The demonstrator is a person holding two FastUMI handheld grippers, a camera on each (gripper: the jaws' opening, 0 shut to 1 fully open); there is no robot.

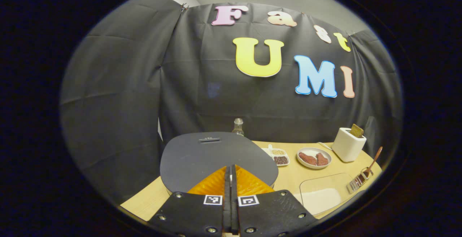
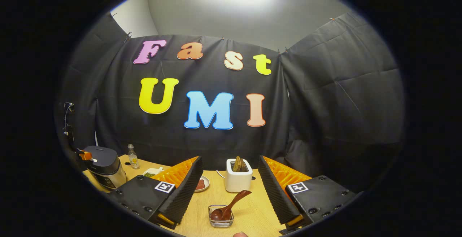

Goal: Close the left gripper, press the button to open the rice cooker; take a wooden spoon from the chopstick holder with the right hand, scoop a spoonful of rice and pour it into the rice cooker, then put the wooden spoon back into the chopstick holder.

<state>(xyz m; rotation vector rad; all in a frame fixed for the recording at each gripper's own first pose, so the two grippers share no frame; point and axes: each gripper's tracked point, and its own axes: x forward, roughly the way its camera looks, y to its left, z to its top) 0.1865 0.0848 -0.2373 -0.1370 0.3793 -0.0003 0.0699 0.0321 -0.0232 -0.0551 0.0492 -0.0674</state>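
The rice cooker's dark grey lid (image 1: pixel 216 154) lies down right in front of my left gripper (image 1: pixel 231 174), whose fingers are shut together with nothing between them. In the right gripper view the rice cooker (image 2: pixel 104 166) stands at the far left, with an orange gripper part (image 2: pixel 85 154) at its top edge. My right gripper (image 2: pixel 229 159) is open and empty, above the wire chopstick holder (image 2: pixel 221 217) that holds the wooden spoon (image 2: pixel 231 202), bowl down. A clear rice container (image 1: pixel 323 195) sits to the right of the cooker, beside the holder (image 1: pixel 357 182).
On the wooden table (image 2: pixel 252 211) stand a white toaster (image 2: pixel 238 175) with bread in it, a plate of reddish food (image 1: pixel 314 157), a small divided dish of beans (image 1: pixel 278 156) and a glass bottle (image 1: pixel 238 126) behind the cooker. Black cloth walls close the back and sides.
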